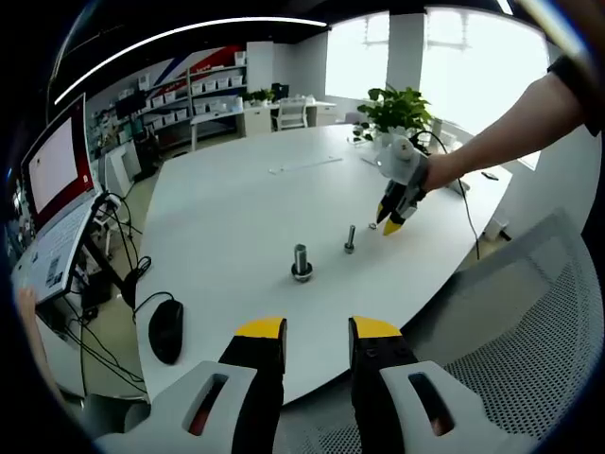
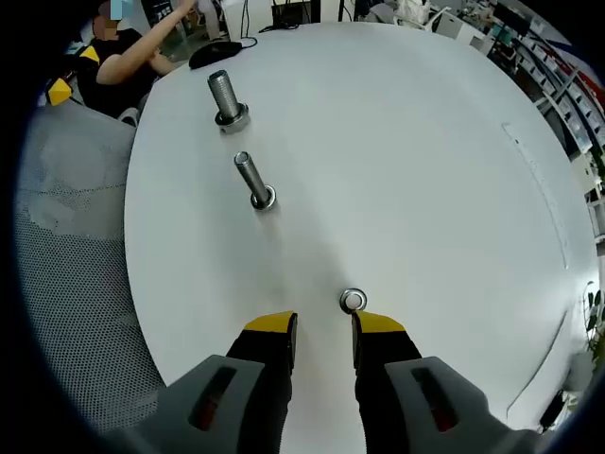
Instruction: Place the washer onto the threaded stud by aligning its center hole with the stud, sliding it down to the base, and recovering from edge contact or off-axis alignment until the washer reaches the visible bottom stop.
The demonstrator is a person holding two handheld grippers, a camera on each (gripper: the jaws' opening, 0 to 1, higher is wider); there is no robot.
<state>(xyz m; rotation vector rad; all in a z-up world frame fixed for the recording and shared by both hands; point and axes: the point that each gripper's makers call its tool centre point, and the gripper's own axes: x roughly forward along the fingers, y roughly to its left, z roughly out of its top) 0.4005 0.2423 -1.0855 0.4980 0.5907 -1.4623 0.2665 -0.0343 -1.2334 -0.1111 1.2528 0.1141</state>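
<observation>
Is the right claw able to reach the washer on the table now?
Probably yes. The washer lies flat on the white table just ahead of the open right claw, with nothing between them.

Washer [image 2: 353, 301] flat on table, well apart from upright stud [image 2: 253, 180].

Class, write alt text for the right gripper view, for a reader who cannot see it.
A small washer lies flat on a white table, just ahead of the open right hand-held gripper, near its right jaw tip. Farther off stand a thin threaded stud and a thicker bolt, both upright; a grey mesh chair is at the left.
</observation>
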